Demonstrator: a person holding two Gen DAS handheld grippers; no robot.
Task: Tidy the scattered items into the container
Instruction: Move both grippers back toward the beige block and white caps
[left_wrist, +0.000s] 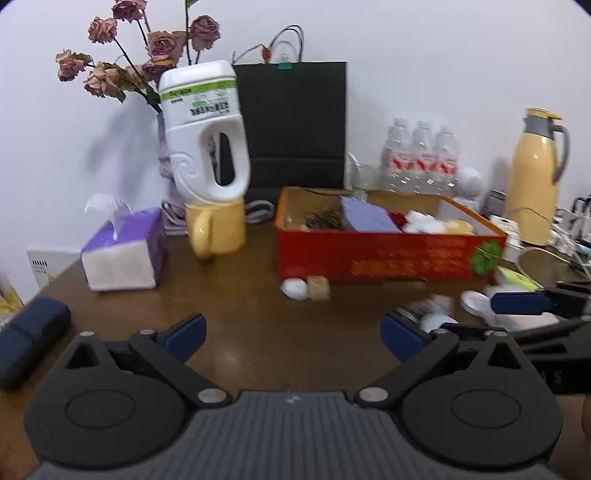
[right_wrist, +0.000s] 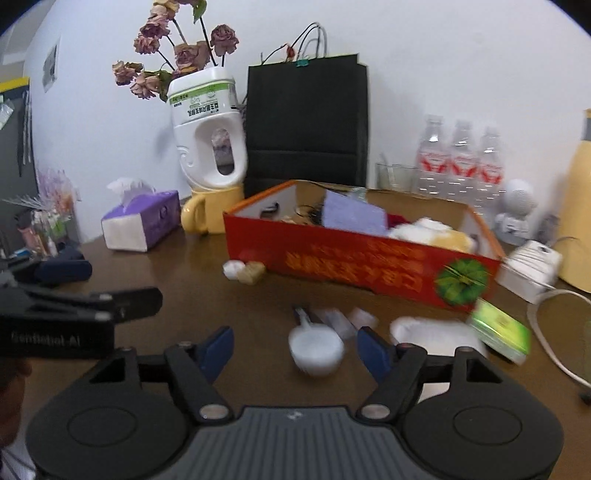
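The small white cup lies just ahead of the right gripper, between its spread, empty jaws, nearer than the left gripper, also agape.

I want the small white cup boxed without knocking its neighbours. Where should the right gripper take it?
Grip the small white cup across its round bowl, coming from the near side with the right gripper. Its handle points away toward the red box, and the near side looks free.
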